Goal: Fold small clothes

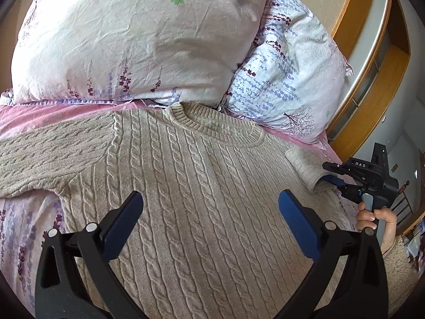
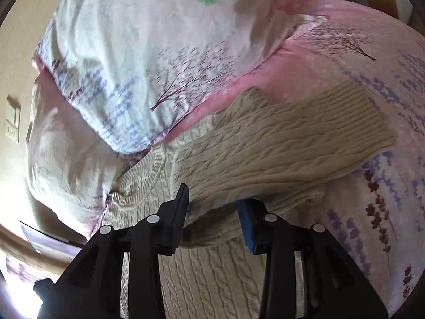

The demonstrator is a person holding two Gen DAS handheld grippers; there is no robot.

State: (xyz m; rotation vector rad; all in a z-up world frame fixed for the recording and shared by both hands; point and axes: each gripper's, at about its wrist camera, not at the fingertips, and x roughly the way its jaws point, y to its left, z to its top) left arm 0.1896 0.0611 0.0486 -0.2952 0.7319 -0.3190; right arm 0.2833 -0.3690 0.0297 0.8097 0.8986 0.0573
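Observation:
A beige cable-knit sweater lies flat on the bed, neckline toward the pillows. My left gripper is open and empty, hovering over the sweater's chest. Its left sleeve lies spread out to the left. My right gripper is at the sweater's right edge, with the right sleeve lifted and folded inward. In the right wrist view the right gripper has its jaws part open around that sleeve's edge; whether they pinch it is unclear.
Two floral pillows lean at the head of the bed. A pink floral bedsheet lies under the sweater. A wooden frame stands at the right. A wall switch shows on the left.

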